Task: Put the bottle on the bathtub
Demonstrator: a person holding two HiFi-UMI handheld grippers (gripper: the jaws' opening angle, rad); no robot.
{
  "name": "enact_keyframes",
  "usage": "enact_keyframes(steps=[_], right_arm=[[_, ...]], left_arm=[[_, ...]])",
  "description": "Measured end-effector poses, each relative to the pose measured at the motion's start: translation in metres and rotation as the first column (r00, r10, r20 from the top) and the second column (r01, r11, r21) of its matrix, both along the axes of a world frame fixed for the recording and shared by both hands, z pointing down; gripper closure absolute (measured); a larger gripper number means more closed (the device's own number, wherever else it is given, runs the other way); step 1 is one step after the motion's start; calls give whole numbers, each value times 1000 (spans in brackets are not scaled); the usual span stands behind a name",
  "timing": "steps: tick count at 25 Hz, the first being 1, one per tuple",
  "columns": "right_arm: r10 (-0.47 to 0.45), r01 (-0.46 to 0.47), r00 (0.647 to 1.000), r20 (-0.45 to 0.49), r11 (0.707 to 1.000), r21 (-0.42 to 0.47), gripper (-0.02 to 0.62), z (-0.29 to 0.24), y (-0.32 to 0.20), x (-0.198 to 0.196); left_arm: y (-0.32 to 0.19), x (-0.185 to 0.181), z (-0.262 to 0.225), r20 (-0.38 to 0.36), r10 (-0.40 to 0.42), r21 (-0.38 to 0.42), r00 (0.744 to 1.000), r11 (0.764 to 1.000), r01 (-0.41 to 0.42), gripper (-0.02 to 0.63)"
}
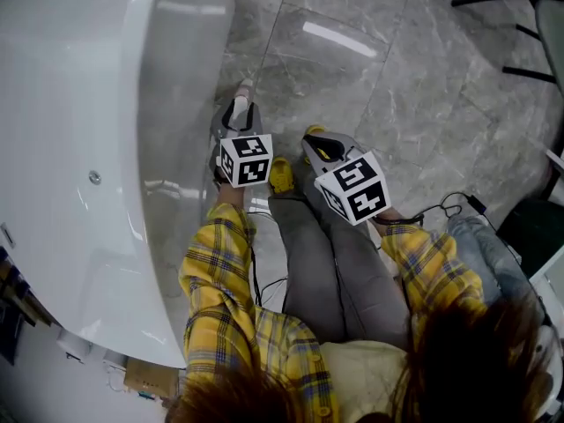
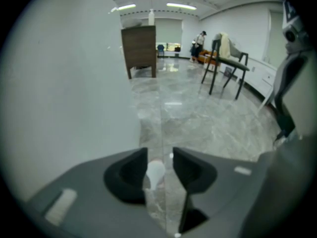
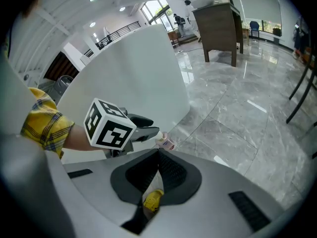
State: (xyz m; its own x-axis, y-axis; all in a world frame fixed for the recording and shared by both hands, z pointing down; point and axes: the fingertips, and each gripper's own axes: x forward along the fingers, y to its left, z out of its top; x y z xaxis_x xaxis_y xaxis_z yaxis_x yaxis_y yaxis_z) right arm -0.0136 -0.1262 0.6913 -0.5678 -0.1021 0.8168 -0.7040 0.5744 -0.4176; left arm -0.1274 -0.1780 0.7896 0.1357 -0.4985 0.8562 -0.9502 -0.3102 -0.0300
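Beside the bathtub (image 1: 79, 104), left tongs (image 2: 159, 153) grip the bottle (image 3: 166, 143) pointing forward-down; right tongs (image 3: 158, 153) clenched.

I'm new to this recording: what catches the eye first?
The big white bathtub fills the head view's left. Beside it, yellow plaid sleeves hold a right tool and a left tool with marker cubes; the left one grips a small bottle above the grey floor.
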Motion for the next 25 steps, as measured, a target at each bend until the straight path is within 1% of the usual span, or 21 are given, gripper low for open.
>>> enact_keyframes(steps=[3, 7, 12, 14, 16, 19, 21, 25], right_arm=[[-6, 6, 1000, 0, 1000, 5, 583, -12, 0, 0], [-17, 17, 1000, 4, 1000, 20, 583, -31, -2, -3], [-9, 9, 1000, 7, 999, 39, 583, -53, -6, -2], [-3, 3, 1000, 9, 999, 46, 583, -62, -8, -2], [2, -3, 1000, 12, 999, 54, 583, -71, -9, -2], [1, -2, 1000, 18, 998, 67, 583, -86, -9, -4], [2, -4, 1000, 22, 997, 73, 583, -98, -7, -4], [1, -4, 1000, 28, 995, 97, 583, -117, -11, -7]], left_arm=[[5, 5, -18, -24, -16, -2, 1000, 1000, 16, 446], [2, 4, -48, -106, -92, 17, 990, 995, 94, 465], [1, 6, -81, -185, -123, 18, 975, 992, 128, 472], [0, 4, -96, -198, -135, 28, 971, 989, 144, 485], [-1, 2, -112, -213, -145, 44, 966, 986, 158, 492], [0, 2, -140, -259, -154, 68, 953, 982, 177, 511], [4, 5, -159, -285, -148, 76, 947, 981, 176, 523], [12, 4, -191, -309, -136, 85, 941, 982, 170, 529]])
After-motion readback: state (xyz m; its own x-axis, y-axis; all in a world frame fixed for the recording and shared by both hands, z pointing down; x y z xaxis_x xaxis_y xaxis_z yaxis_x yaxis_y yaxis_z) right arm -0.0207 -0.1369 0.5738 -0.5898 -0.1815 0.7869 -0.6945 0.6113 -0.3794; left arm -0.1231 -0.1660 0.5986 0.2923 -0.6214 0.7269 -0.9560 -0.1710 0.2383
